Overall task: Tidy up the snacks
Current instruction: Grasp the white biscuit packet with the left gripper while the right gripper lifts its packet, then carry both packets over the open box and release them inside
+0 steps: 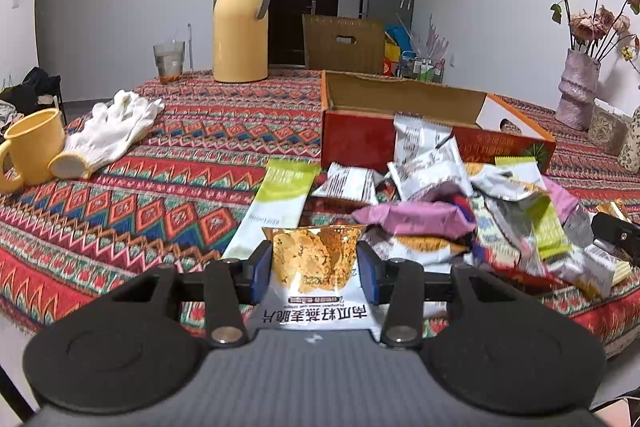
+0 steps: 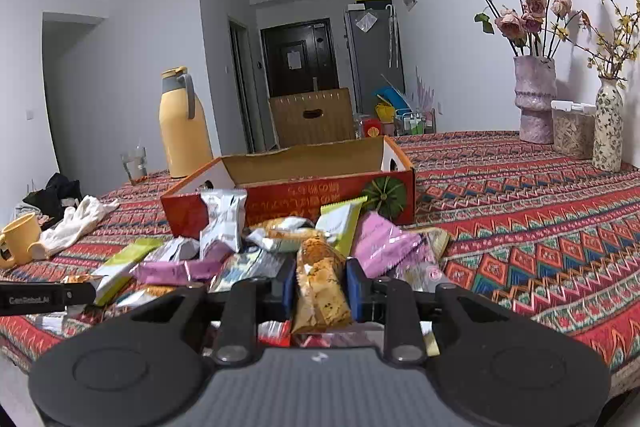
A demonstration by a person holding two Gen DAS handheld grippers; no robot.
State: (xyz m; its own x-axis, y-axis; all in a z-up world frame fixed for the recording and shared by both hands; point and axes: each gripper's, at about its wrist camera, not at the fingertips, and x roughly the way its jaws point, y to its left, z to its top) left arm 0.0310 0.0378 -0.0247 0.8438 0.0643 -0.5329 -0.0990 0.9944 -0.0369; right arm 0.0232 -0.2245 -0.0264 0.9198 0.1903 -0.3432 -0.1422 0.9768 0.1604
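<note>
Both claws have a snack each right now, with the rest of the pile in a heap on the patterned surface [image 1: 160,195] right in front of the red cardboard box [image 1: 360,143], which looks like the obvious place for everything to end up. The left claw [image 1: 316,267] is clamped on an oat crisp packet [image 1: 316,259], blue pads pressing its two side edges, so the flat pouch faces the camera with its print upside down. Grabbing it by the edges makes sense imo, since a flat foil pouch gives you nothing else to pinch. The right claw [image 2: 320,287] is squeezed narrow on an orange cookie pack [image 2: 320,287] held on edge, so it sits between the pads like a slim wedge pointing at the box [image 2: 288,187]. The box is open on top with nothing visible inside from this angle, low front wall facing the pile, so dropping things in should be an easy forward reach. My guess is we're early on: plenty of purple, green and silver wrappers are loose in the snack pile [image 2: 240,251], and some overlap, so they may drag along.
</note>
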